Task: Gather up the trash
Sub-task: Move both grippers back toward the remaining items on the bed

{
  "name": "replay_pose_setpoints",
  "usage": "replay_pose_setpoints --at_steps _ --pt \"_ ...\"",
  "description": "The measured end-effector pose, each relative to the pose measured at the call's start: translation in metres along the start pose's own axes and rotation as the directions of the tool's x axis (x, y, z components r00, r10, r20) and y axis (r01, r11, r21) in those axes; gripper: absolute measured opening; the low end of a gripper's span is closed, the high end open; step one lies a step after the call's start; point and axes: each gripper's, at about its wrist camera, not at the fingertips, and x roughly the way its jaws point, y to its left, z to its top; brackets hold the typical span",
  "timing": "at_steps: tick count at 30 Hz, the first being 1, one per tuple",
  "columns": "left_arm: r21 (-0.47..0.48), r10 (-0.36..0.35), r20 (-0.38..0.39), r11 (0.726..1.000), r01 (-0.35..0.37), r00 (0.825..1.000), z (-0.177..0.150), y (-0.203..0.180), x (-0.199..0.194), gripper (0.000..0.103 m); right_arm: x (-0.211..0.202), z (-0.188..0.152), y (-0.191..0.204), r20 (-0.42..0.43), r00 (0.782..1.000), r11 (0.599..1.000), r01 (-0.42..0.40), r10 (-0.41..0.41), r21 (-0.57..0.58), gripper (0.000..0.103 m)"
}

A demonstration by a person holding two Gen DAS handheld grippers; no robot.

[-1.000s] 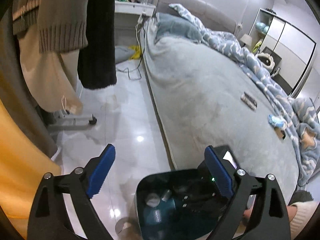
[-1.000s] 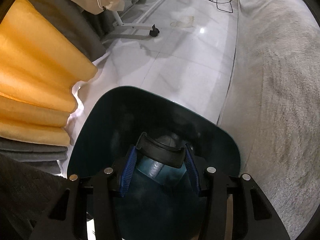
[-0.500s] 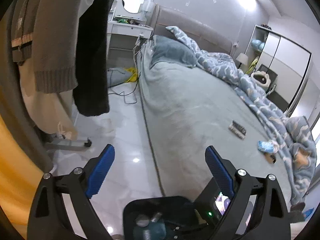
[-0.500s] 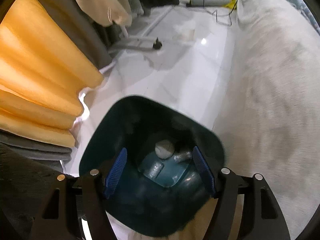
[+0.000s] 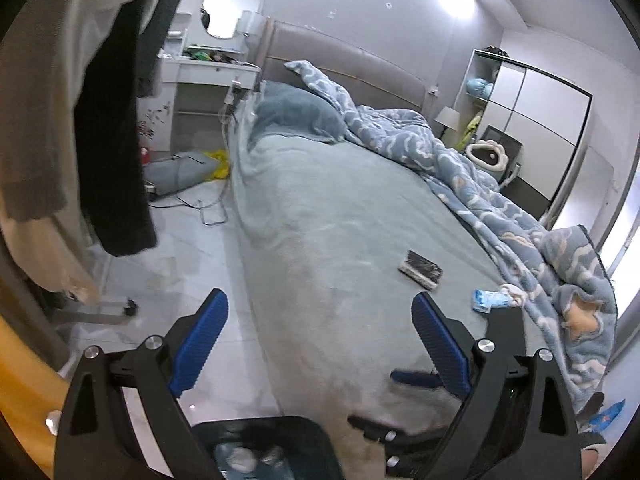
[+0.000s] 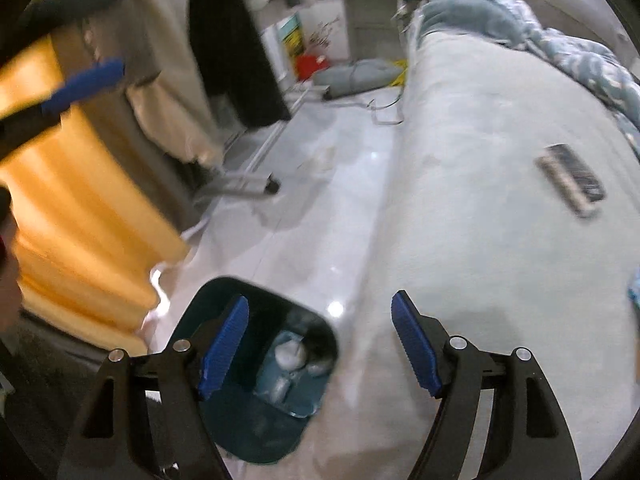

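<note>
Bottle dropped from right gripper (image 6: 318, 344), jaws just widened and empty, lifted above dark bin (image 6: 224, 420) on floor by bed's (image 5: 340, 240) edge, trash inside, left gripper (image 5: 318, 340) spread, empty.

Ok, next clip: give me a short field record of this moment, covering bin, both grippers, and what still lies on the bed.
bin: dark teal trash bin on the floor beside the bed, trash inside
right gripper: open, empty, jaws just opened, above the bin
left gripper: open, empty
on bed: dark flat packet; light blue wrapper by the blanket
remaining: both bed items not yet collected
</note>
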Motion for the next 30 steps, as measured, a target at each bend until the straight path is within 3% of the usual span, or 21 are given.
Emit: replay_pose_setpoints --at_steps 5,16,23,30 --pt "0.025 -0.031 -0.004 0.999 0.031 1.000 -0.002 -0.025 0.015 0.095 -0.027 0.005 -0.032 0.066 0.997 0.997 0.044 -0.048 0.062 0.076" --pt "0.091 -0.087 -0.049 0.992 0.092 0.995 -0.004 -0.070 0.051 0.095 -0.061 -0.002 -0.100 0.108 0.984 0.979 0.123 -0.142 0.162 0.076" --pt "0.110 -0.148 -0.066 0.982 0.154 0.987 -0.001 -0.100 0.075 0.095 -0.080 -0.018 -0.136 0.107 0.960 0.954 0.237 -0.259 0.181 0.076" --pt "0.151 -0.178 -0.101 0.970 0.192 0.979 -0.005 -0.129 0.105 0.095 -0.104 -0.037 -0.180 0.119 0.944 0.919 0.262 -0.307 0.293 0.076"
